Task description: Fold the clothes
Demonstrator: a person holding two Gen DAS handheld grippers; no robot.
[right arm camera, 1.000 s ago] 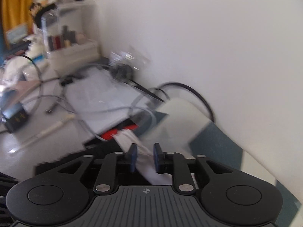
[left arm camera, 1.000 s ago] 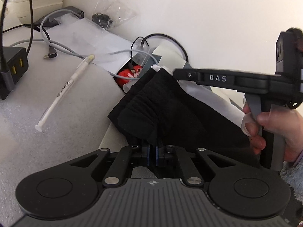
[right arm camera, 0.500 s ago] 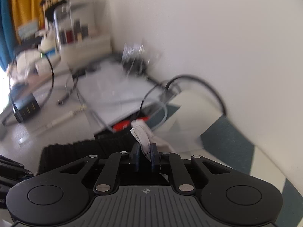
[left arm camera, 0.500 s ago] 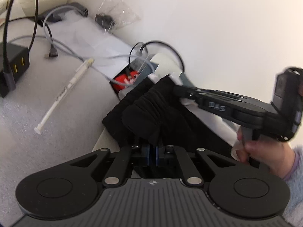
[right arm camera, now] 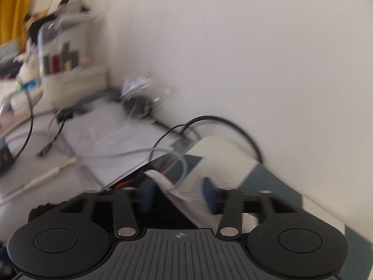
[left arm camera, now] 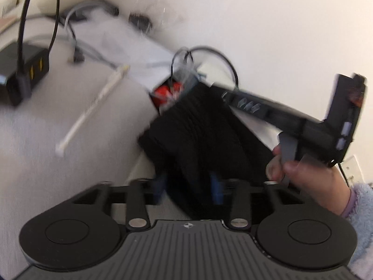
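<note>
In the left wrist view, the left gripper is seen at lower centre with its jaws opening; a fold of the black garment lies between the blue pads, which are no longer pressed on it. The garment is bunched at the frame's centre on the table. At right, the right gripper is held by a hand, its tip over the garment's far edge.

In the right wrist view, the right gripper is opening too, at lower centre. A white cloth is seen between its separated pads. The black garment shows at lower left.
</note>
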